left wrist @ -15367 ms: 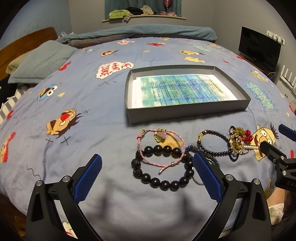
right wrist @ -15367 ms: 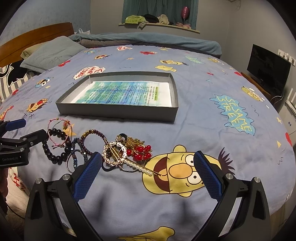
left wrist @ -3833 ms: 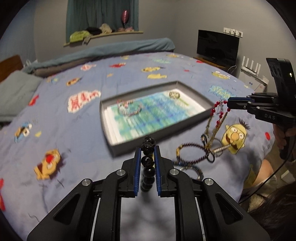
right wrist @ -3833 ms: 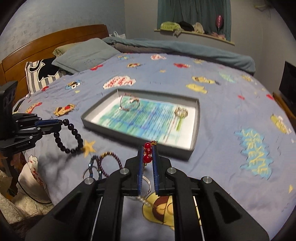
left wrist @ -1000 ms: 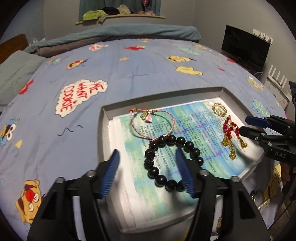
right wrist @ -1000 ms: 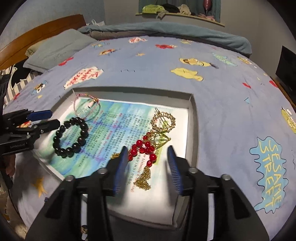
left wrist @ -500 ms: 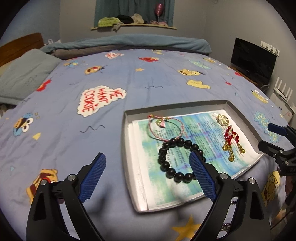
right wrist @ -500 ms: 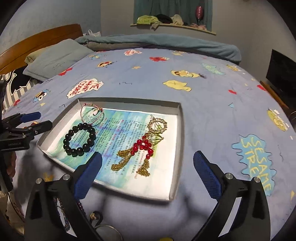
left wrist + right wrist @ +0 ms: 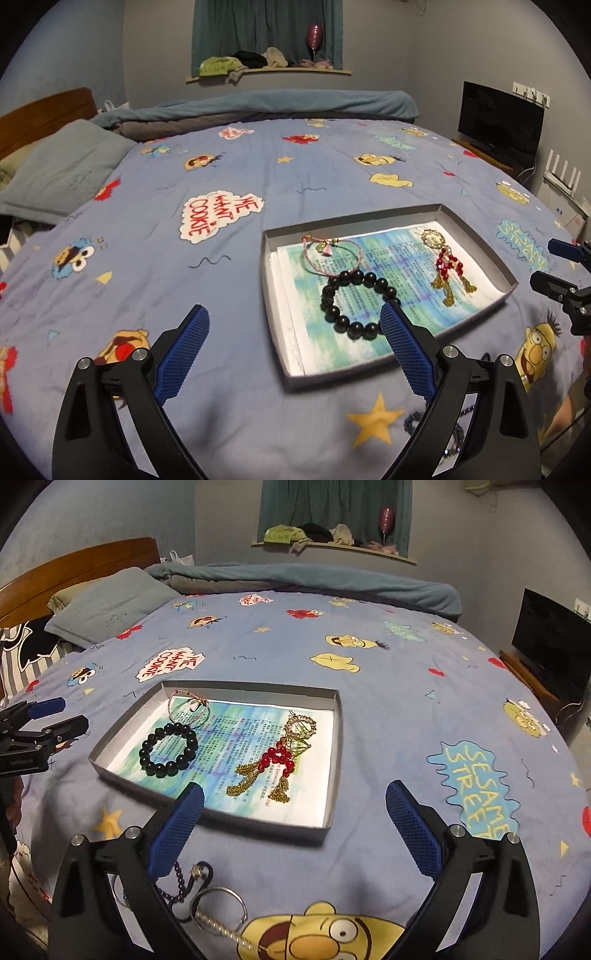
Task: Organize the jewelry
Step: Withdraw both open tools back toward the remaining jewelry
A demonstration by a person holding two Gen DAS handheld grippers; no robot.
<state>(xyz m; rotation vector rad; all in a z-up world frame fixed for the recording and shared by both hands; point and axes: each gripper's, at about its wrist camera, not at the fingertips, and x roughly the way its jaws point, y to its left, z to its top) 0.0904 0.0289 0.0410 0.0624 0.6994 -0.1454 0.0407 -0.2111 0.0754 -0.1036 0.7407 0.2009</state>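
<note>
A shallow grey tray (image 9: pixel 264 280) (image 9: pixel 336 760) lined with printed paper lies on the blue cartoon bedspread. In it rest a black bead bracelet (image 9: pixel 327 291) (image 9: pixel 146 755), a pink cord bracelet (image 9: pixel 306 258) (image 9: pixel 171 705), a round gold brooch (image 9: pixel 432 238) (image 9: pixel 301 725) and a red-and-gold tassel ornament (image 9: pixel 448 264) (image 9: pixel 275 760). My left gripper (image 9: pixel 294 308) (image 9: pixel 74 712) hangs open and holds nothing, above the tray's near left corner. My right gripper (image 9: pixel 294 786) (image 9: pixel 543 264) is open and holds nothing, above the tray's near right edge.
Loose jewelry (image 9: pixel 218 904) (image 9: pixel 413 424) lies on the bedspread just in front of the tray: purple beads, rings and a pearl pin. A grey pillow (image 9: pixel 107 609) and wooden headboard (image 9: pixel 74 565) are at the left, a rolled duvet (image 9: pixel 277 107) at the back, a TV (image 9: pixel 498 122) at the right.
Both grippers have drawn back and up from the tray and spread their jaws wide. The black bracelet and the red-and-gold ornament stay lying in the tray.
</note>
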